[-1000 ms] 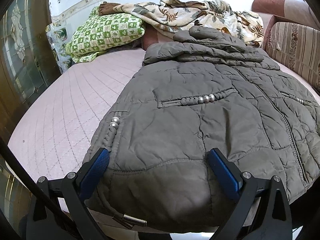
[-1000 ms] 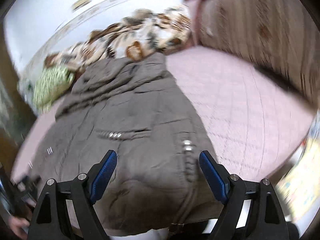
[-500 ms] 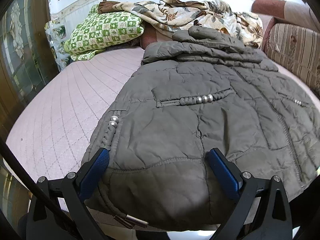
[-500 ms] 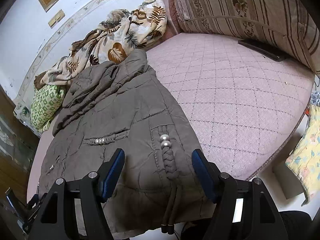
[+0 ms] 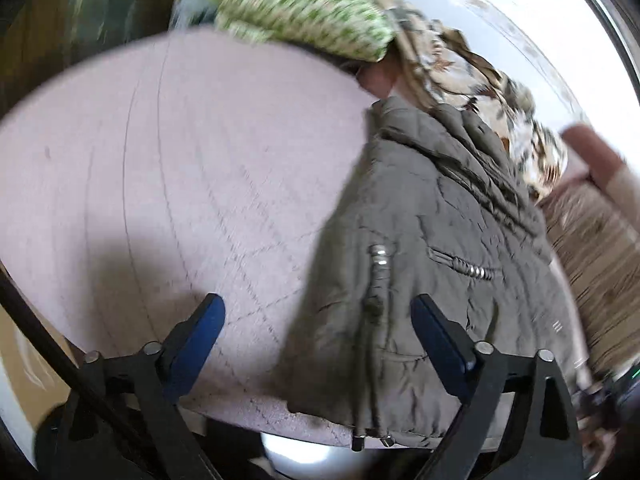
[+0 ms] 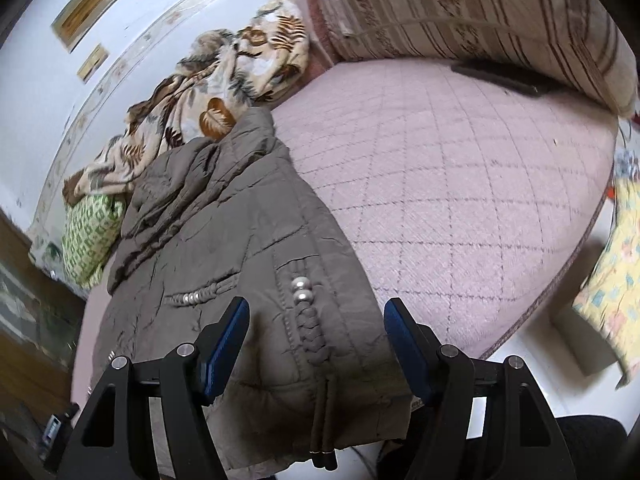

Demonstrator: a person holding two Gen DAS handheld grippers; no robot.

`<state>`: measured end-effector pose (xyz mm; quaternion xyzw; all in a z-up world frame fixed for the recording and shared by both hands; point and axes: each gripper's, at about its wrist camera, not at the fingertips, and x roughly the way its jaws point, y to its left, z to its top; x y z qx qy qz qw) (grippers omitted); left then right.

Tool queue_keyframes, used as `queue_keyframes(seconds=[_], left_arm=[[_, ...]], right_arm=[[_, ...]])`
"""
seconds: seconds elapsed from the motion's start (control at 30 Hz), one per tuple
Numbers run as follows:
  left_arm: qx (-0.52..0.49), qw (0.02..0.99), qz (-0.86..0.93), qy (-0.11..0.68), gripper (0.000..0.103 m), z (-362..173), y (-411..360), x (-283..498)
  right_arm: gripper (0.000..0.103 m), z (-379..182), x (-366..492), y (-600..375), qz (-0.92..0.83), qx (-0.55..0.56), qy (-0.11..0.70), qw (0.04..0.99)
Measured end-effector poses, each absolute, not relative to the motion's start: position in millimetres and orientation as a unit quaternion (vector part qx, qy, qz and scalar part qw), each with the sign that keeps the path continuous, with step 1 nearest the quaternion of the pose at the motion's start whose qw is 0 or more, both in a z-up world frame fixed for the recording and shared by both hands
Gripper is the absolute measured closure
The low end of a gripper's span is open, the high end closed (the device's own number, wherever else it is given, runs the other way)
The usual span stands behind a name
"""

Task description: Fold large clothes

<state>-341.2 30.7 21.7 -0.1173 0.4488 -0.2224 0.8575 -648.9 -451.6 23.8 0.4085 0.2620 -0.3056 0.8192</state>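
One padded grey-brown jacket [image 6: 224, 240] is laid flat on a pink quilted mattress [image 6: 460, 200], its hem at the near edge and its hood toward the wall; two braided cords with silver beads [image 6: 302, 290] are seen on its front, and their ends hang over the near edge. One left gripper [image 5: 318, 320] is held above the jacket's left-hand hem corner, with one blue pad over bare mattress and the other over the cloth; its jaws are spread wide and are closing, and the jacket's edge lies below the gap without being pressed by either pad. This view is blurred by motion, so finer detail cannot be told. One right gripper [image 6: 316, 320] is held above the jacket's right-hand hem corner, the braided cord being framed between its blue pads; its jaws are spread and no cloth is pinched. One green-and-white patterned pillow [image 5: 304, 8] is placed at the far side of the mattress, beside the hood. One leaf-printed blanket [image 6: 216, 92] is heaped against the wall, just behind the hood. One striped upholstered cushion [image 6: 480, 12] is set along the far right edge of the mattress. One yellow patterned cloth [image 6: 612, 276] is seen beyond the mattress's right edge. Two framed plaques [image 6: 86, 10] are fixed on the white wall.
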Motion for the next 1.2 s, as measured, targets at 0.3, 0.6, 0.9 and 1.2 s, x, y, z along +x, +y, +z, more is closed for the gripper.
queue_keyframes(seconds=[0.3,0.6,0.9,1.2], left_arm=[[-0.139,0.84,-0.256,0.457,0.022,17.4,23.3,-339.8],[-0.109,0.842,-0.261,0.459,0.022,11.5,11.8,-343.6],[-0.103,0.84,-0.286,0.45,0.022,8.4,13.3,-354.5],[-0.112,0.837,-0.288,0.452,0.022,6.3,13.9,-356.3]], right_arm=[[0.029,17.6,-653.6,-455.1,-0.307,0.414,0.271,0.813],[0.029,15.0,-659.3,-454.3,-0.305,0.419,0.273,0.811],[0.029,9.0,-663.8,-458.0,-0.299,0.442,0.266,0.803],[0.029,6.2,-668.4,-461.5,-0.298,0.457,0.261,0.797]])
